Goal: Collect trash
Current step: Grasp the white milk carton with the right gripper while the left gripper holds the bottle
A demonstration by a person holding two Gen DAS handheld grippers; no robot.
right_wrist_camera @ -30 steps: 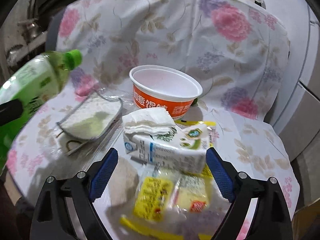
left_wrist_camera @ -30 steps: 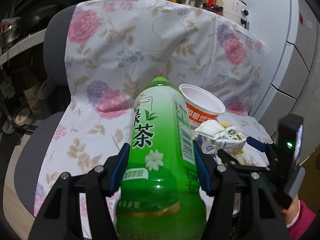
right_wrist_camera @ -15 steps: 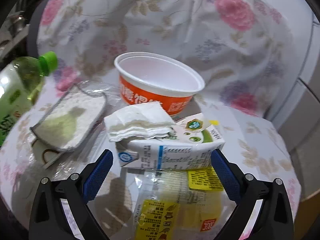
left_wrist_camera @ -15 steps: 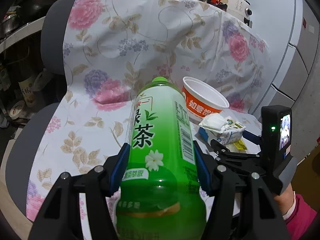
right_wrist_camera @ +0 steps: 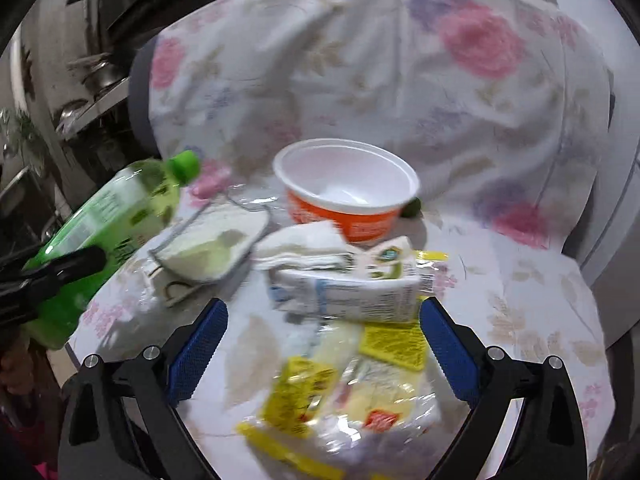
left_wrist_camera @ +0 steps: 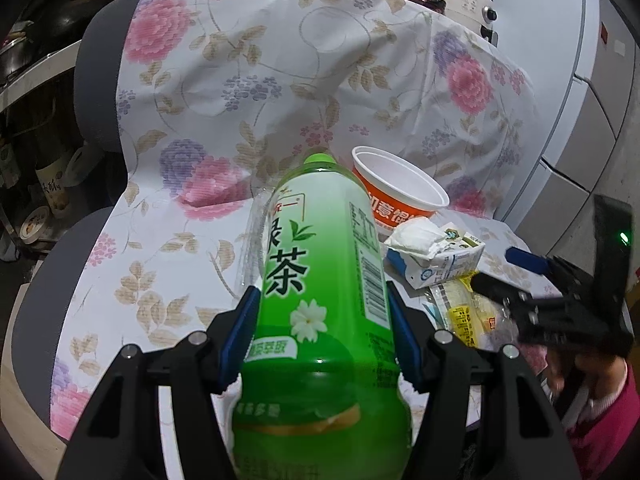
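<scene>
My left gripper (left_wrist_camera: 322, 336) is shut on a green tea bottle (left_wrist_camera: 320, 300), held above the flowered seat; the bottle also shows at the left in the right wrist view (right_wrist_camera: 116, 220). My right gripper (right_wrist_camera: 322, 350) is open and empty, its blue pads on either side of a crushed milk carton (right_wrist_camera: 352, 288) with a crumpled tissue (right_wrist_camera: 298, 246) on it. An orange and white noodle bowl (right_wrist_camera: 346, 192) stands behind. Yellow plastic wrappers (right_wrist_camera: 344, 392) lie between the fingers. A face mask (right_wrist_camera: 212, 244) lies to the left. The carton (left_wrist_camera: 440, 256) and bowl (left_wrist_camera: 400, 196) show in the left wrist view.
The trash lies on a chair seat covered with a flowered cloth (left_wrist_camera: 280, 80). White cabinet drawers (left_wrist_camera: 580, 120) stand at the right. Shelves with pots and jars (left_wrist_camera: 36, 184) are at the left. A small green object (right_wrist_camera: 412, 208) sits behind the bowl.
My right gripper pushed in close to the carton, then drew back a little. My left gripper with the bottle shifted so the bowl and carton sit further right of it.
</scene>
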